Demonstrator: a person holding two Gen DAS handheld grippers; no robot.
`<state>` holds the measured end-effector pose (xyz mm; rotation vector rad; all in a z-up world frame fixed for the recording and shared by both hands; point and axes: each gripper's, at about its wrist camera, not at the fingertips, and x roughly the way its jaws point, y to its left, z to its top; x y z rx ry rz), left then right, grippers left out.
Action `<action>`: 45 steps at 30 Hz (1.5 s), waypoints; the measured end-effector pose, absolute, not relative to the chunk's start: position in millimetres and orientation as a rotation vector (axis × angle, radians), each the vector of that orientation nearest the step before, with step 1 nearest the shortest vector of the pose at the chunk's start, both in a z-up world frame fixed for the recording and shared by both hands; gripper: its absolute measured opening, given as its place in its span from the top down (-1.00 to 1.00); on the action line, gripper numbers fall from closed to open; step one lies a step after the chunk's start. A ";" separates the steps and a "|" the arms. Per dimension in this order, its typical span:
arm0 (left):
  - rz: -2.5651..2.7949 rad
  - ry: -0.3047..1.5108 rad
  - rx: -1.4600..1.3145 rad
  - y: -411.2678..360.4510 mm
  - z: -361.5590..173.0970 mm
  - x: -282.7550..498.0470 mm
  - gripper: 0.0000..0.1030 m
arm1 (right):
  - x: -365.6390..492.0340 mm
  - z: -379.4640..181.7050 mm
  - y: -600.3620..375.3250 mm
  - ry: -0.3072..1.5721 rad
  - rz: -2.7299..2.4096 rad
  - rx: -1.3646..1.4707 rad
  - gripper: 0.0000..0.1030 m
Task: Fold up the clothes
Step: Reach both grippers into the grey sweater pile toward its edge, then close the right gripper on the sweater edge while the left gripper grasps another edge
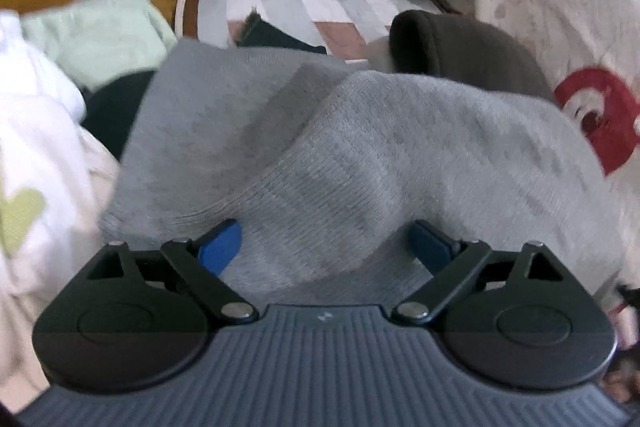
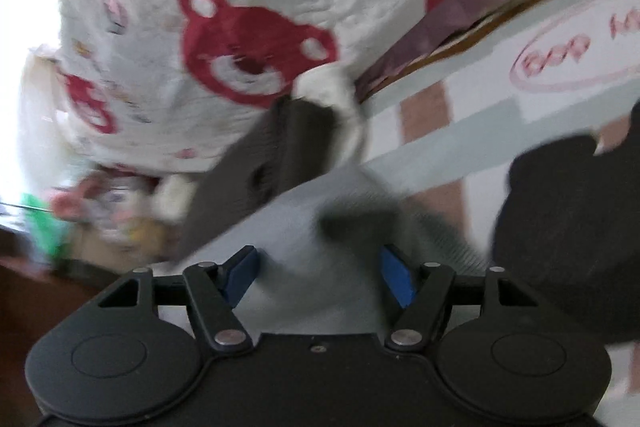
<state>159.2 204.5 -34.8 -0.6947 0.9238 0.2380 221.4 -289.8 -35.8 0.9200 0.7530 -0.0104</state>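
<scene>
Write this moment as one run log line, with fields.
task: fold clothes | left hand-held gripper: open, over grey sock | right hand-held gripper: open, empty | background: bear-print quilt

The right gripper [image 2: 318, 273] hangs with its blue fingers [image 2: 396, 277] spread apart over a pale sheet [image 2: 472, 131]. A blurred grey garment [image 2: 364, 223] lies just ahead between them. Beyond it lie a dark grey cloth [image 2: 260, 163] and a white quilt [image 2: 224, 3] with red bears.
</scene>
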 end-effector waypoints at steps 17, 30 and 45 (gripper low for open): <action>-0.241 0.907 -0.871 148.9 -50.5 174.8 0.22 | 175.8 -53.4 -181.0 0.811 0.550 0.945 0.77; -0.014 0.777 -0.556 156.0 -4.3 168.4 -0.26 | 116.7 13.9 -203.6 0.560 0.380 0.569 -0.09; -0.116 0.813 -0.583 140.3 -14.2 164.6 -0.44 | 72.6 42.3 -143.9 0.585 0.334 -0.218 -0.19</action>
